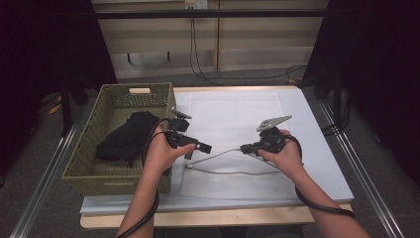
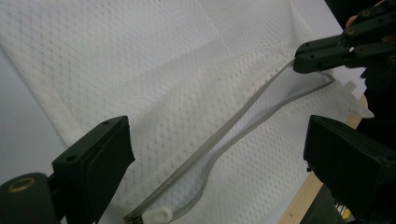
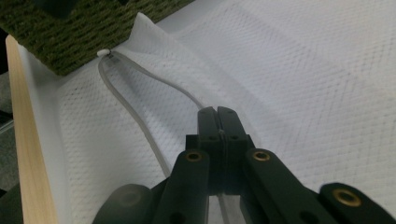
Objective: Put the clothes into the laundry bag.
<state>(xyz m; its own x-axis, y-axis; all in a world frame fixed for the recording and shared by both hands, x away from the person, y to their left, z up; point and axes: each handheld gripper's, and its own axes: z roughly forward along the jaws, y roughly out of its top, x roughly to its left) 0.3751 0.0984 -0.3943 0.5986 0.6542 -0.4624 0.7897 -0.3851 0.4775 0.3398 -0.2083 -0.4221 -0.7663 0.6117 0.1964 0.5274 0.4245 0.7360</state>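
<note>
A white mesh laundry bag (image 1: 233, 116) lies flat on the table, its grey zipper (image 1: 223, 171) unzipped into a long loop. My right gripper (image 1: 243, 148) is shut on the upper zipper edge and holds it a little off the fabric; its closed jaws (image 3: 218, 114) pinch the grey tape (image 3: 135, 116). My left gripper (image 1: 199, 151) hovers open over the loop's left end, with nothing between its fingers. In the left gripper view the white zipper pull (image 2: 156, 215) lies just below the open jaws (image 2: 219, 158), and the right gripper (image 2: 301, 58) shows at upper right.
A green woven basket (image 1: 89, 148) stands at the table's left with a black garment (image 1: 126, 136) inside; its wall (image 3: 93, 32) is close to the zipper pull (image 3: 103, 52). The wooden front edge (image 1: 218, 217) runs near the bag's lower hem.
</note>
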